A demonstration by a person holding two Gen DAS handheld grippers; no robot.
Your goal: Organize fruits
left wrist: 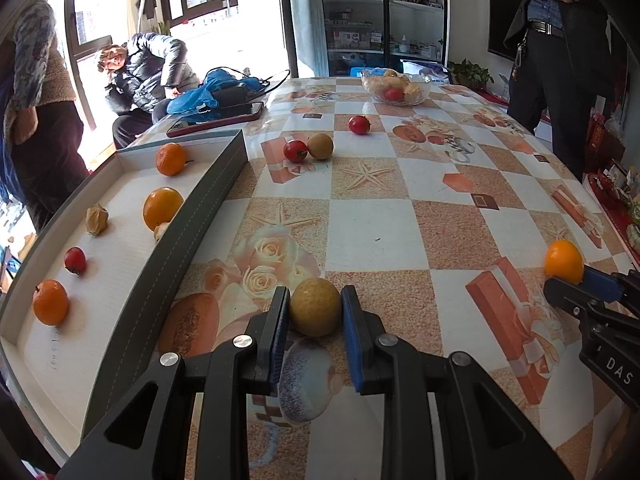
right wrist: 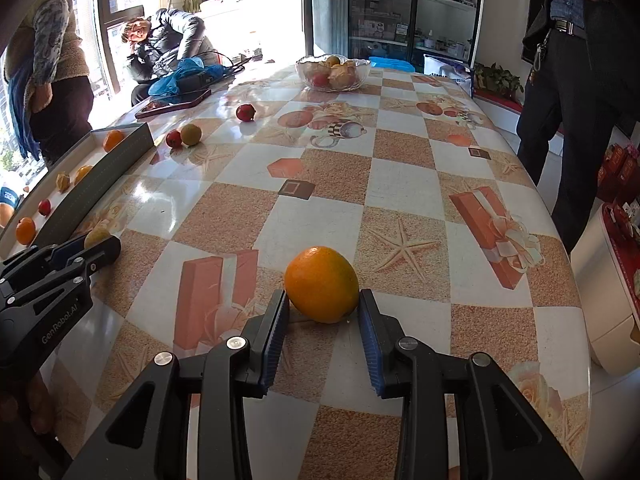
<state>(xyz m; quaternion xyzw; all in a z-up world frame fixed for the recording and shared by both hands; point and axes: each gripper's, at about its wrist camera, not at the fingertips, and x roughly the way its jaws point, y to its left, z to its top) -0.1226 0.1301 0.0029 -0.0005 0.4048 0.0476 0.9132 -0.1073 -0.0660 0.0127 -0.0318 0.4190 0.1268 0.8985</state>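
Observation:
My left gripper (left wrist: pixel 315 302) is shut on a round yellow-brown fruit (left wrist: pixel 315 306), its blue pads against both sides, low over the table beside the grey-walled tray (left wrist: pixel 208 200). The tray holds oranges (left wrist: pixel 162 207), a small red fruit (left wrist: pixel 75 260) and a husked fruit (left wrist: pixel 96 219). My right gripper (right wrist: pixel 323 300) is open around an orange (right wrist: pixel 322 283) resting on the table; small gaps show at both pads. The right gripper also shows in the left wrist view (left wrist: pixel 576 284), and the left gripper in the right wrist view (right wrist: pixel 96 246).
Loose on the table farther back are two red fruits (left wrist: pixel 295 150) (left wrist: pixel 359 124) and a brown fruit (left wrist: pixel 320 146). A glass bowl of fruit (left wrist: pixel 396 86) stands at the far end. A phone (left wrist: pixel 216 119) and a blue bag lie far left. People stand around the table.

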